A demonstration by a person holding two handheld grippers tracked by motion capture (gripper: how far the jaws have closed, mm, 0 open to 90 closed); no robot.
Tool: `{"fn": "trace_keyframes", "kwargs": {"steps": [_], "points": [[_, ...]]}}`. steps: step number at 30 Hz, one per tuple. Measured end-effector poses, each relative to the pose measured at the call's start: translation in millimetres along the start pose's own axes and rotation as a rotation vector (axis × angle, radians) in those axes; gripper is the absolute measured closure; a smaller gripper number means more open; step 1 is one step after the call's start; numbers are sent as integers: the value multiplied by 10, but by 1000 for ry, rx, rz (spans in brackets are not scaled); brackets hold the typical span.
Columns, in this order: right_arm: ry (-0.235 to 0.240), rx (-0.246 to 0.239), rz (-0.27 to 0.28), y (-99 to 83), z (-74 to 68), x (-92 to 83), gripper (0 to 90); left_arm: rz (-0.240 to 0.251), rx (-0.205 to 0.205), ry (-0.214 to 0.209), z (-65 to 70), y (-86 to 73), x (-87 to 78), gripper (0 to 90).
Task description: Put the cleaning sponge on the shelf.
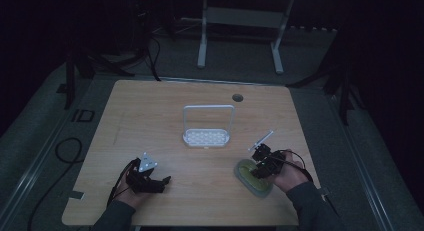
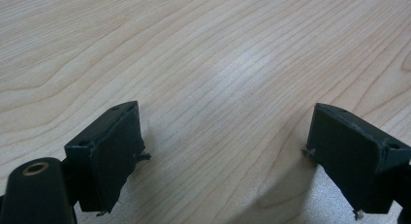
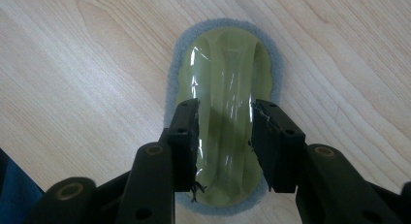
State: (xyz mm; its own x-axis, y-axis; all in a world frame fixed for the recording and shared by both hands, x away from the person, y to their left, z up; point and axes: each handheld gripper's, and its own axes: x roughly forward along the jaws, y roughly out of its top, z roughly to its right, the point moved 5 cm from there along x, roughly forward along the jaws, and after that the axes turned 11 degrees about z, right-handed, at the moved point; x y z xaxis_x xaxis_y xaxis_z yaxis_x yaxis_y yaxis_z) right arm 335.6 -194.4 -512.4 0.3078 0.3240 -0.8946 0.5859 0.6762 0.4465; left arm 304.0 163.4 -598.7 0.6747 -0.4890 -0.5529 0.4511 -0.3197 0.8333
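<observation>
Your right hand-held gripper (image 3: pixel 224 136) poises, jaws apart, astride the green scrub pad's (image 3: pixel 224 88) raised spine near the table's (image 1: pixel 150 116) front right corner, its long axis running straight ahead, while your left hand-held gripper (image 2: pixel 220 151) idles open.

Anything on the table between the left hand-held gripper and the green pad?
No. High view shows bare wood between the left hand-held gripper and the pad.

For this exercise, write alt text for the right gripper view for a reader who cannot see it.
Two black jaws of the right gripper straddle the raised middle ridge of an oval green scrubber with a grey pad rim, lying on a pale wooden table.
</observation>
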Motion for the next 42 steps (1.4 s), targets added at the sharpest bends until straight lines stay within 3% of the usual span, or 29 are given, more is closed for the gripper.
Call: {"fn": "trace_keyframes", "kwargs": {"steps": [26,42], "points": [[23,-11,-128,66,19,109,673,0,-2,0,2,0,0,127],[32,-41,-165,116,7,168,699,0,-3,-1,3,-1,0,127]]}}
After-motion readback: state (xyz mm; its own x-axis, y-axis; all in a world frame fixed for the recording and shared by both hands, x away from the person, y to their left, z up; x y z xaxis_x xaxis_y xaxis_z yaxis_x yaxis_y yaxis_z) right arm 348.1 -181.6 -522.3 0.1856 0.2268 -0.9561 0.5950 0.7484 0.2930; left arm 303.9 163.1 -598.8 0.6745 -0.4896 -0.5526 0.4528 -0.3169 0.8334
